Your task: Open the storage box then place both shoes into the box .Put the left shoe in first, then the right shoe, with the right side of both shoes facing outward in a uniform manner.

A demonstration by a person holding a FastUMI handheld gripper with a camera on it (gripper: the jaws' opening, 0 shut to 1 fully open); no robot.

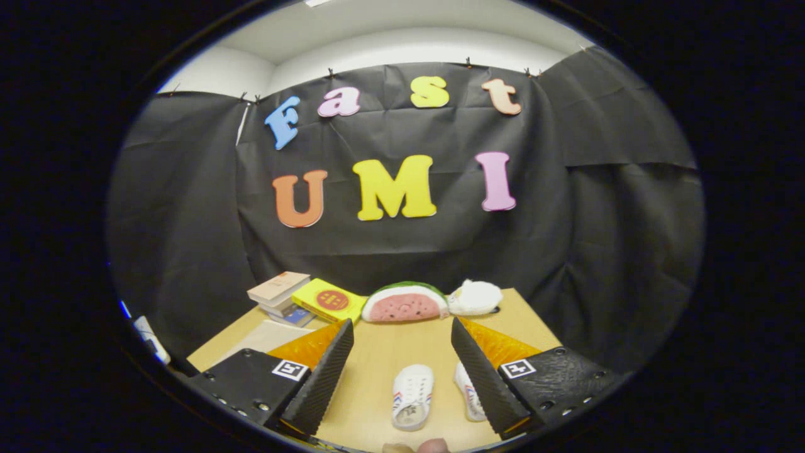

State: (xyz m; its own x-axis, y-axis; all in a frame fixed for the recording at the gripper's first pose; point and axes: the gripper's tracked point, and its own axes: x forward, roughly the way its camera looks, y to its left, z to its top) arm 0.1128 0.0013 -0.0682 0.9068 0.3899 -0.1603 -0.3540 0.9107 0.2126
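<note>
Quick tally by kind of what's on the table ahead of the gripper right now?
Shoes: 2, white, one between the open gripper's fingers, one partly behind the right finger
Books: 1 stack, number unclear, plus 1 yellow book
Watermelon-slice plush: 1
White plush: 1
Total: 6 items, counting the stack as 1, on the wooden table.

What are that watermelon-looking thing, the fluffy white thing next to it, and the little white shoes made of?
The watermelon slice looks like a soft plush cushion: matte fabric, rounded edges. The white lump beside it seems fluffy plush too, fuzzy in outline. The two white shoes on the table look like smooth synthetic or canvas with a slight sheen; too small to be sure. The open gripper holds nothing.
</note>
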